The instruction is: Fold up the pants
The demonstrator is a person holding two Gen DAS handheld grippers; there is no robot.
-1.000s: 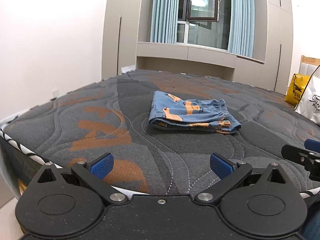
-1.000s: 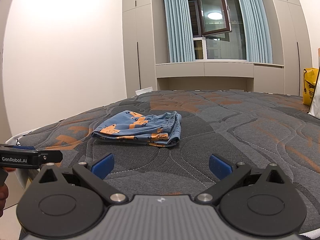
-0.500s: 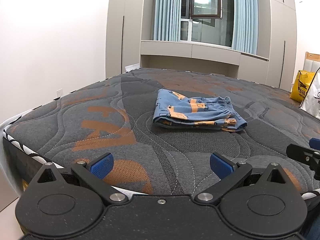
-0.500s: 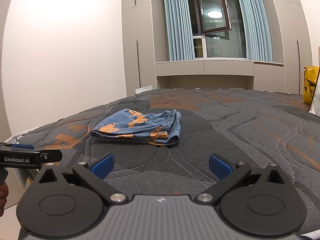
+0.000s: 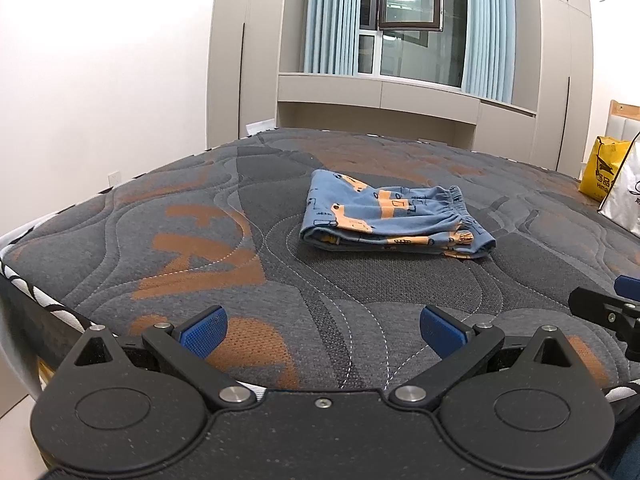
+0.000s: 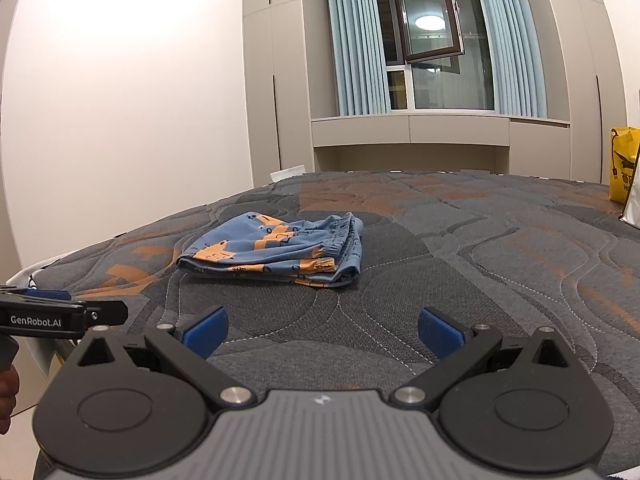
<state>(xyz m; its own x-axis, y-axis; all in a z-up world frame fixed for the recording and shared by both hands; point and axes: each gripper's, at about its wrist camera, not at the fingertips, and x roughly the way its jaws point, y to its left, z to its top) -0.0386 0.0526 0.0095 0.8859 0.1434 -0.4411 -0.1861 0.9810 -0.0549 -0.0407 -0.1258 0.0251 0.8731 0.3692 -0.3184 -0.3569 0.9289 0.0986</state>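
A yellow bag (image 5: 602,172) stands beside the quilted mattress (image 5: 248,232), below a window (image 6: 432,40)

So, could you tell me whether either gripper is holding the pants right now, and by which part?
Nothing is held. The left gripper and right gripper are both open and short of the pants, which lie folded on the mattress.

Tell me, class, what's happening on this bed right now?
A person holds a pair of tongs in each hand, and both the left tongs and the right tongs are open and empty, held low over the near edge of the mattress. The blue and orange pants lie folded into a compact stack in the middle of the mattress, apart from both tongs. Nothing touches them, so the folding looks finished. A yellow bag stands at the far right.
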